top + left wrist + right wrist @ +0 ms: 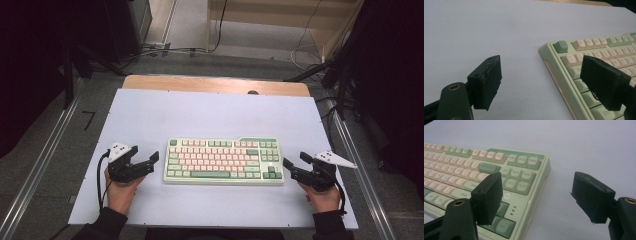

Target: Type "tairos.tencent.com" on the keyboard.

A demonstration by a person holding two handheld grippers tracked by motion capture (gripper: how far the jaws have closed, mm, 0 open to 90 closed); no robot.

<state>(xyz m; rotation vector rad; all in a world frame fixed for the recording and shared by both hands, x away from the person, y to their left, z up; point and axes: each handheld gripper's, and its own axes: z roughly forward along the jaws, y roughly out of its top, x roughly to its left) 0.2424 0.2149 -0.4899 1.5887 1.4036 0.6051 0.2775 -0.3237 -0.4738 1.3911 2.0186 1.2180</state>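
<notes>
Your left gripper [144, 162] sits spread wide, holding nothing, just beside keyboard's [223, 161] left end. Your right gripper [295, 161] likewise spread, empty, just beside right end. Keyboard lies flat at middle of white bench [150, 115]: pale green case, pink-cream letter keys, darker green modifier and navigation keys, long green spacebar.
</notes>
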